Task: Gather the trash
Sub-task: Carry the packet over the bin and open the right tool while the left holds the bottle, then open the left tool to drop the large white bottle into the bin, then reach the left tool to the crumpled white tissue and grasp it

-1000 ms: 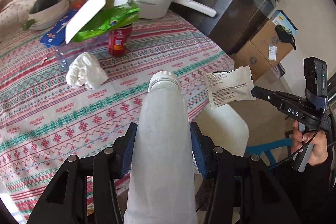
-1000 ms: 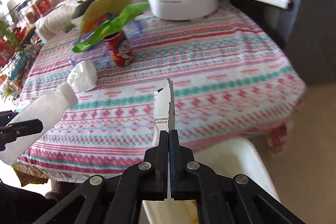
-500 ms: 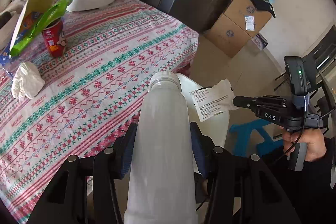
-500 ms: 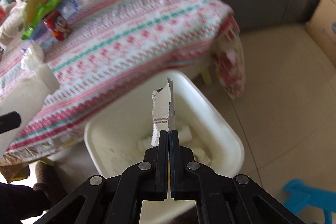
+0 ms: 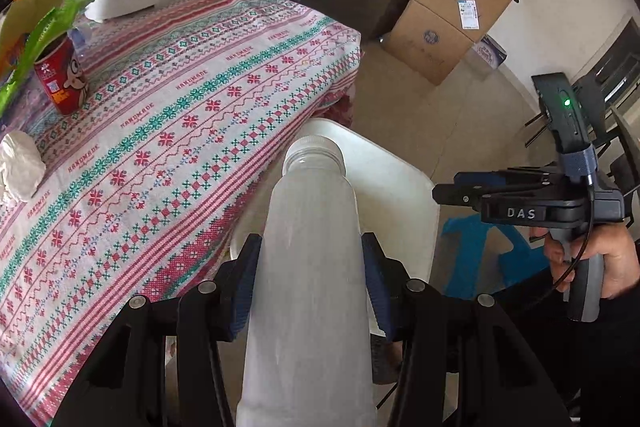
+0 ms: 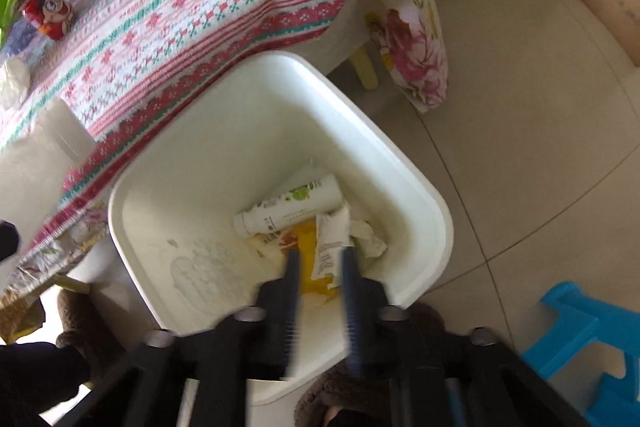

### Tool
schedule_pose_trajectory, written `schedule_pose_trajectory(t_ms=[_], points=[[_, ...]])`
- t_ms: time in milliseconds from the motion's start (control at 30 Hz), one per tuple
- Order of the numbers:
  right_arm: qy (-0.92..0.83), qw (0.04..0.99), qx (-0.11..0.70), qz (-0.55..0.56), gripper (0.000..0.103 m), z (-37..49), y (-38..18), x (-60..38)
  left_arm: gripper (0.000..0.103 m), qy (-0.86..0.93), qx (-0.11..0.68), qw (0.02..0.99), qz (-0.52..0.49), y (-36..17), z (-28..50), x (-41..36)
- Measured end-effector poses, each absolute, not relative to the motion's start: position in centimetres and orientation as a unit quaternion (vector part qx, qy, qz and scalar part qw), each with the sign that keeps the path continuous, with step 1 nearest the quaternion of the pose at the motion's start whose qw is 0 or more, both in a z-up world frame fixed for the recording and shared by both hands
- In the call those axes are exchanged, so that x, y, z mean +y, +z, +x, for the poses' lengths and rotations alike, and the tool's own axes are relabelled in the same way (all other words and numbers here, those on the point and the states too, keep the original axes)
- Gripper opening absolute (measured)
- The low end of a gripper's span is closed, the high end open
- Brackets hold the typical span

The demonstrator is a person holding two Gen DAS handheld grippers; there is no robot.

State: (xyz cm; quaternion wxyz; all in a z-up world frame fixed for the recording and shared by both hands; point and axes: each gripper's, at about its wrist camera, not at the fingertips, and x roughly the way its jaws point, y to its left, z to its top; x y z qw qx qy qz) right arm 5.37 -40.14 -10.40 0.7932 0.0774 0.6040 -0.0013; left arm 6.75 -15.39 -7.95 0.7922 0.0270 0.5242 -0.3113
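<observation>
Left gripper (image 5: pixel 310 279): fingers clamped on the sides of a frosted white bottle (image 5: pixel 308 267), lower centre of the left wrist view. Long axis of bottle in line with the fingers, capless neck pointing forward and away toward the white trash bin (image 5: pixel 396 187), visible just beyond the neck at centre frame. Bin mouth partly hidden behind the bottle; bottle neck judged over or near the bin's near rim, exact overlap not determinable.

Right gripper (image 6: pixel 320 267): fingers apart, nothing between them, motion-blurred, lower centre of the right wrist view, directly above the bin (image 6: pixel 400 155) opening. Inside the bin, centre frame: a white printed wrapper (image 6: pixel 330 247) just beyond the fingers, a white tube-shaped bottle (image 6: pixel 288 207), an orange packet and crumpled paper.

Governing relation: bin forward of and below the left fingers, on the floor against the draped edge of the surface (image 5: pixel 180 115). Left gripper the only loaded one. Probable next step: advance until the whole bottle clears the rim, then release. Risk: early release striking the rim or tablecloth edge.

Remaining on the surface, left of the left wrist view: a red snack can (image 5: pixel 60 79) with green wrapper (image 5: pixel 44 31) stuffed in, and a crumpled tissue (image 5: pixel 20 171). Task judged partly complete.
</observation>
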Motion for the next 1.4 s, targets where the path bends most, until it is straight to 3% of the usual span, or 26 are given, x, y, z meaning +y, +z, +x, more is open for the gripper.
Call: schedule_pose_trajectory(t_ms=[33,67,600,700,767,1233,1400], points=[[-0.006,0.798,0.597,0.083,0.053,5.2,-10.0,-40.4,0.052,-0.314,0.522,0.793,0.032,-8.2,6.8,-15.8],[-0.01,0.803,0.59,0.085,0.054,5.2,-9.6,-40.6,0.052,-0.315,0.518,0.794,0.038,-8.5,6.9,-16.3],[-0.044,0.812,0.569,0.122,0.059,4.9,-8.2,-43.5,0.053,-0.351,0.489,0.794,0.084,-13.3,8.4,-23.7],[-0.048,0.811,0.568,0.132,0.062,4.9,-8.2,-44.0,0.064,-0.346,0.484,0.799,0.087,-12.9,8.6,-23.9],[-0.05,0.812,0.565,0.134,0.064,4.8,-8.1,-44.1,0.069,-0.341,0.481,0.804,0.079,-12.5,8.7,-23.5],[-0.04,0.82,0.556,0.129,0.069,5.6,-7.2,-42.7,0.071,-0.275,0.471,0.837,0.05,-9.2,8.9,-16.0],[-0.029,0.826,0.551,0.113,0.072,6.3,-6.6,-40.9,0.076,-0.244,0.47,0.848,0.033,-8.1,9.3,-12.2]])
